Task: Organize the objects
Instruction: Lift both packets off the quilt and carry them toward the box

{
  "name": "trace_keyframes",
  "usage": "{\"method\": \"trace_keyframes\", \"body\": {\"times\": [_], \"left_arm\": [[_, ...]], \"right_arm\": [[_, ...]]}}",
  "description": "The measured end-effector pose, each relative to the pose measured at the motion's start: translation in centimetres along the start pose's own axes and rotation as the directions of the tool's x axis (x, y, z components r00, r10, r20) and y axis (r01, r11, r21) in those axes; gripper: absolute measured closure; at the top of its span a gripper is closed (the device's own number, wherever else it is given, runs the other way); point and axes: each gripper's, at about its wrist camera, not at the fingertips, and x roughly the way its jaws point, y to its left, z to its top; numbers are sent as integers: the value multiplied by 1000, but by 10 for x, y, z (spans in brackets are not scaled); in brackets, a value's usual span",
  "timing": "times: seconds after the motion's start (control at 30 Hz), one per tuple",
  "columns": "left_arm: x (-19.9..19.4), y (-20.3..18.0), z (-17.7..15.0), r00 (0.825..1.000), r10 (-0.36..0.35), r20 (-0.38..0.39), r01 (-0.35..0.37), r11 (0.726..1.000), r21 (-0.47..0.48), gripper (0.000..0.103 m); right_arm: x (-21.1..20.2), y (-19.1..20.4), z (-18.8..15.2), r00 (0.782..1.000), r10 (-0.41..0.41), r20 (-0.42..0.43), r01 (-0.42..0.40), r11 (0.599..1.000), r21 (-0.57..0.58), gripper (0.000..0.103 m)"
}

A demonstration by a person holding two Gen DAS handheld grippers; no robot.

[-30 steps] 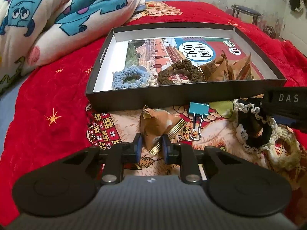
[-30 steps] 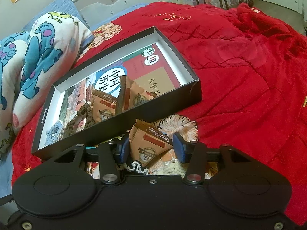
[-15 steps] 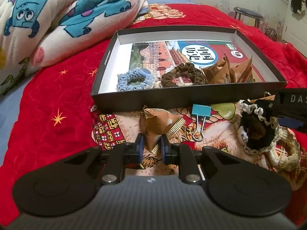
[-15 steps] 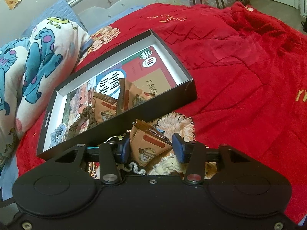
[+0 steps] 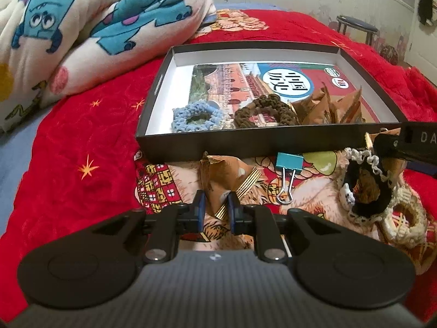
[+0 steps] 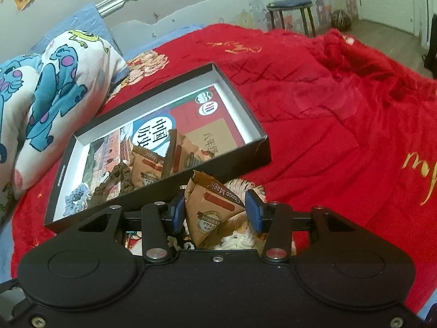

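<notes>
Clamping my left tool (image 5: pixel 215 209) on the near corner of a brown snack packet (image 5: pixel 228 176), I have just been drawing its blue pads together, and the packet's foil edge sits pinched between them. That packet lies on the red bedspread (image 5: pixel 82 147), just in front of the near wall of the black box (image 5: pixel 273 139). To its right a teal binder clip (image 5: pixel 289 164) lies flat, its wire handles pointing toward me, and farther right a black scrunchie with white lace trim (image 5: pixel 366 188) lies against a cream knitted scrunchie (image 5: pixel 409 218).

My right tool (image 6: pixel 214 210) has its pads on either side of a Choco Magic packet (image 6: pixel 215 207), which stands on its edge outside the box, close to the near wall. The left pad touches the packet; I cannot tell whether the right pad presses on it.

Inside the box a printed book cover lines the floor. A light blue crocheted scrunchie (image 5: pixel 195 117) lies near the front left, a brown crocheted scrunchie (image 5: pixel 266 110) just beside it to the right, and more brown packets (image 5: pixel 333 106) are bunched at the right.

A cartoon-print blanket (image 5: pixel 95 27) is heaped at the left of the bed, and a stool (image 6: pixel 289 5) stands on the floor beyond it.
</notes>
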Motion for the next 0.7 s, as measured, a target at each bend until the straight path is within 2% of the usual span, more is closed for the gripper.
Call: {"method": "trace_keyframes", "body": {"times": [0.17,0.37,0.7], "left_arm": [[-3,9,2,1000,-6,6,6,998,-55,83],[-8,10,4,1000,-12,24,13,998,-61,83],[-16,19,9,998,-32,55,38,993,-115,85]], "right_arm": [[-7,8,1,999,2,39,0,999,-45,59],[-8,7,3,999,4,51,-2,999,-34,59],[-22,11,9,990,40,132,-35,998,-45,59]]}}
